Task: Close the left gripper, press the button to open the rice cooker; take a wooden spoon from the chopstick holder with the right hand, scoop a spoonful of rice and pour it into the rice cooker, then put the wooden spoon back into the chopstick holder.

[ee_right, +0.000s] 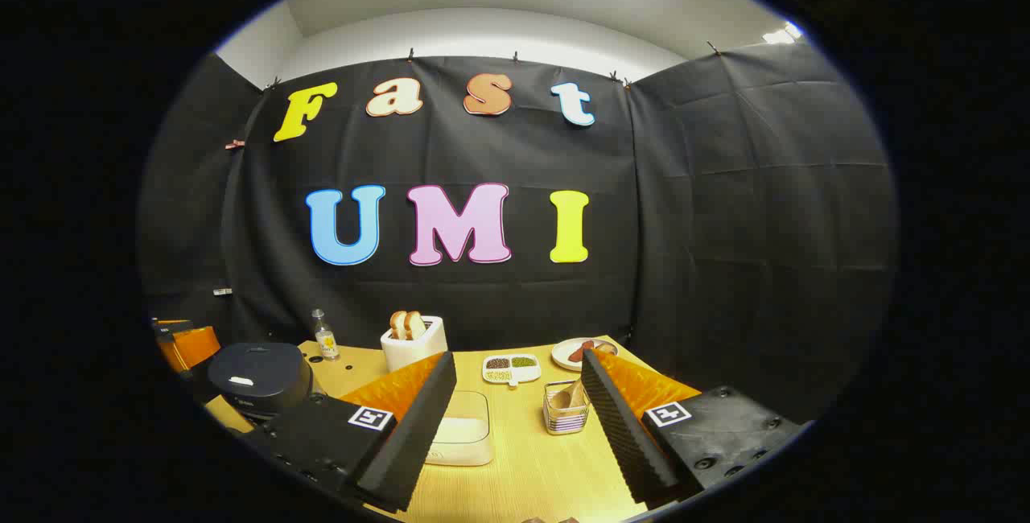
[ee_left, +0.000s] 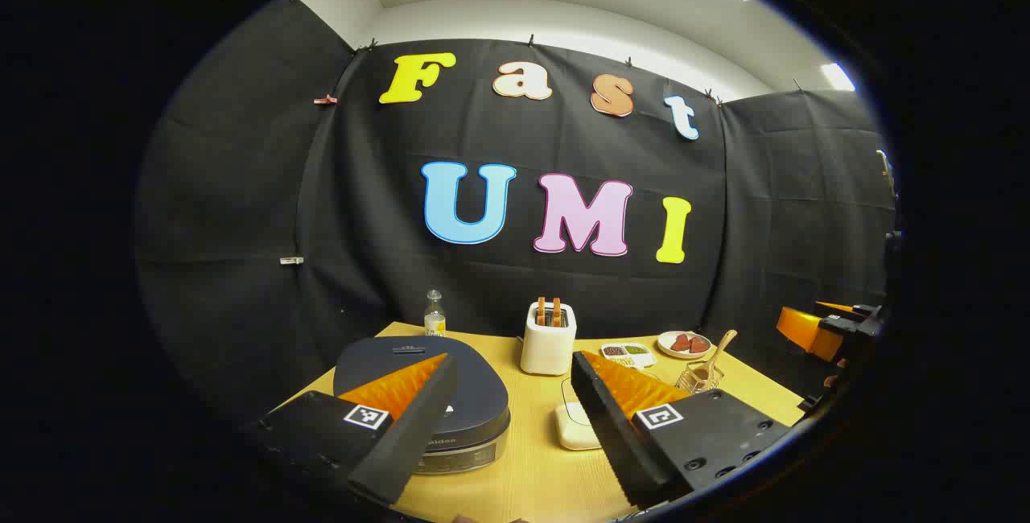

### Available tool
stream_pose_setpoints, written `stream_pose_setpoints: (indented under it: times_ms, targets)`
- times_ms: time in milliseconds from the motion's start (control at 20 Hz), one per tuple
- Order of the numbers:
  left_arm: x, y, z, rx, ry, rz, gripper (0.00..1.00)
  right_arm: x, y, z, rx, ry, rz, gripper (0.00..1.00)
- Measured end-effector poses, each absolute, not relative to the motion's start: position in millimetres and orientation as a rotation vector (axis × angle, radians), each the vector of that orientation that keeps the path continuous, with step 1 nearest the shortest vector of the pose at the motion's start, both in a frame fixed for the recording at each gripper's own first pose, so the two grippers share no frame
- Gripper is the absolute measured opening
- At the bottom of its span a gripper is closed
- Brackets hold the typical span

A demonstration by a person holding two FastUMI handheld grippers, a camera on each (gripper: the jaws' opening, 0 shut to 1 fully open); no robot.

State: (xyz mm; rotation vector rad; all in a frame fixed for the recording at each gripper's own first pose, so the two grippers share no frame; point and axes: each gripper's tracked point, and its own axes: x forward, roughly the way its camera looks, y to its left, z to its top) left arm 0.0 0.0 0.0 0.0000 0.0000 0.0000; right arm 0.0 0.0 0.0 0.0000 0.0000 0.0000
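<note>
The left gripper [ee_left: 515, 382] is held above the near edge of the wooden table [ee_left: 531, 467], its jaws spread wide and nothing gripped between them. The rice cooker [ee_left: 426, 394], lid down, is seen just behind its left finger. The toaster [ee_left: 549, 338] at the back of the table is taken as the landmark: the rice cooker sits to its left and nearer the camera, a small glass bottle [ee_left: 434, 315] stands to its left by the cloth wall, and a divided dish of grains [ee_left: 628, 354] lies just to its right. Farther right, a plate [ee_left: 682, 343] is seen, and in front of that the chopstick holder [ee_left: 698, 378] with the wooden spoon [ee_left: 716, 350] leaning out of it. In front of the toaster the white rice container [ee_left: 573, 425] is set.

The right gripper [ee_right: 519, 394] is likewise held wide open and empty. Between its fingers the rice container [ee_right: 463, 430] and the chopstick holder [ee_right: 563, 414] are framed, with the toaster [ee_right: 413, 342] behind and the rice cooker [ee_right: 257, 378] off to its left.
</note>
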Motion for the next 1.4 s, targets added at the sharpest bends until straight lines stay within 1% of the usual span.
stream_pose_setpoints:
  times_ms: [150, 200, 350, 400, 450, 500, 550, 1050, 1250, 1350, 1400]
  targets:
    - [-2.2, 1.4, -1.1, 0.001, 0.003, 0.001, 0.95, -0.8, 0.3, -2.9, 0.003, 0.008, 0.002, 0.98]
    - [-2.9, 1.9, -1.3, -0.001, 0.005, 0.003, 0.95, -1.6, 0.1, -3.4, 0.003, 0.011, 0.001, 1.0]
    - [-1.4, 0.8, -4.5, -0.008, 0.014, 0.002, 0.95, -3.7, -0.6, -7.9, -0.005, 0.02, 0.004, 1.0]
    - [-1.7, 0.2, -3.5, -0.008, 0.014, 0.001, 0.96, -4.2, -1.6, -8.3, -0.007, 0.022, 0.004, 0.98]
    - [-1.9, -0.2, -4.8, -0.005, 0.014, -0.001, 0.96, -4.1, -2.3, -8.3, -0.008, 0.024, 0.003, 1.0]
    - [-1.0, -0.2, -3.9, 0.0, 0.016, -0.001, 0.96, -3.9, -3.5, -8.7, -0.007, 0.024, 0.0, 1.0]
    - [-0.2, 1.3, -4.4, 0.002, 0.013, 0.005, 0.96, -3.6, -4.3, -8.8, -0.005, 0.025, -0.002, 0.98]
    - [9.1, 6.1, 3.1, 0.015, 0.008, 0.01, 0.96, 0.1, -0.6, -14.8, -0.001, 0.03, 0.0, 0.98]
    - [17.4, 12.5, 14.1, -0.038, 0.027, -0.028, 0.96, -0.4, -0.1, -15.8, -0.001, 0.031, 0.0, 0.98]
    - [24.1, 24.7, 15.7, -0.055, 0.054, -0.035, 0.93, -0.5, -1.1, -16.4, 0.002, 0.032, -0.006, 0.98]
    - [28.5, 33.6, 18.5, -0.059, 0.065, -0.028, 0.86, -0.9, -1.4, -17.9, 0.005, 0.034, -0.009, 0.98]
